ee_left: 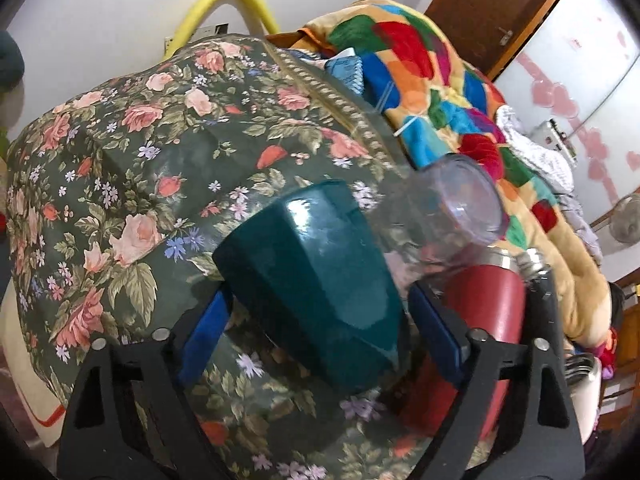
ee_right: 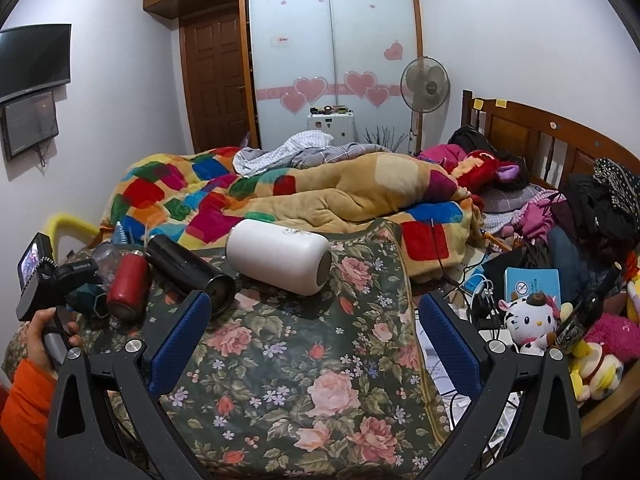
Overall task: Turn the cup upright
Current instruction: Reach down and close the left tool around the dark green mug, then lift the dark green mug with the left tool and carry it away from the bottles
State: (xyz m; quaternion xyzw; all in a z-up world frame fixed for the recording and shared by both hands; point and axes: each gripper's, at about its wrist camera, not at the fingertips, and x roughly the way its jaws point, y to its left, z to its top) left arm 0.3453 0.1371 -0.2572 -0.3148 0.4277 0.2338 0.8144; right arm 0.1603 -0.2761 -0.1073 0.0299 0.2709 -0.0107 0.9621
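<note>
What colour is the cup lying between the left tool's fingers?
Dark teal green cup, glossy and faceted; it shows best in the left wrist view.

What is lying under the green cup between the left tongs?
Under the green cup only the floral cover shows. What lies beneath that cover is hidden, and the cup hides its own contact patch.

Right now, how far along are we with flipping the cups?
Nothing looks finished: the white cup, black cup and red cup all lie on their sides on the floral cloth. In hand: the left tool straddles the green cup, contact unclear. The right tool waits open and empty.
</note>
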